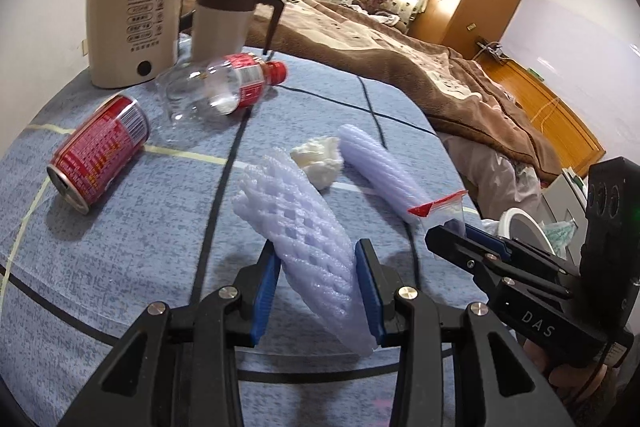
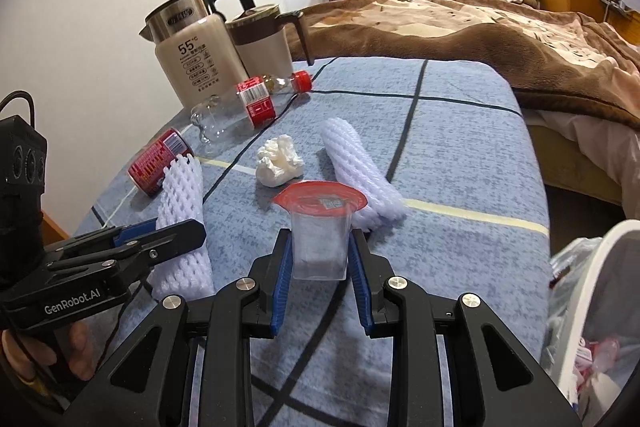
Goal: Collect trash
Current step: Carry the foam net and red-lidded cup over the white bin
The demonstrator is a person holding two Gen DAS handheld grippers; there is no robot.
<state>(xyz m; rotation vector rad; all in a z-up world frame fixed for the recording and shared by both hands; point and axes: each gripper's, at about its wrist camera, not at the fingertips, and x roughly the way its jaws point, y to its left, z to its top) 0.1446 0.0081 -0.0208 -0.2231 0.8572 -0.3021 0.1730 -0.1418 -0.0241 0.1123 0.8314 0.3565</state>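
A foam fruit net (image 1: 316,251) was clamped between the left gripper's (image 1: 318,291) narrowly parted pads; a clear red-lidded plastic cup (image 2: 319,227) was pinched by the right gripper (image 2: 319,267).

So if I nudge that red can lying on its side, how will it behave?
The can would probably roll, since it lies on its side on the cloth. Its opened top suggests it is empty, so likely light and easily dented. The cloth may slow it a little.
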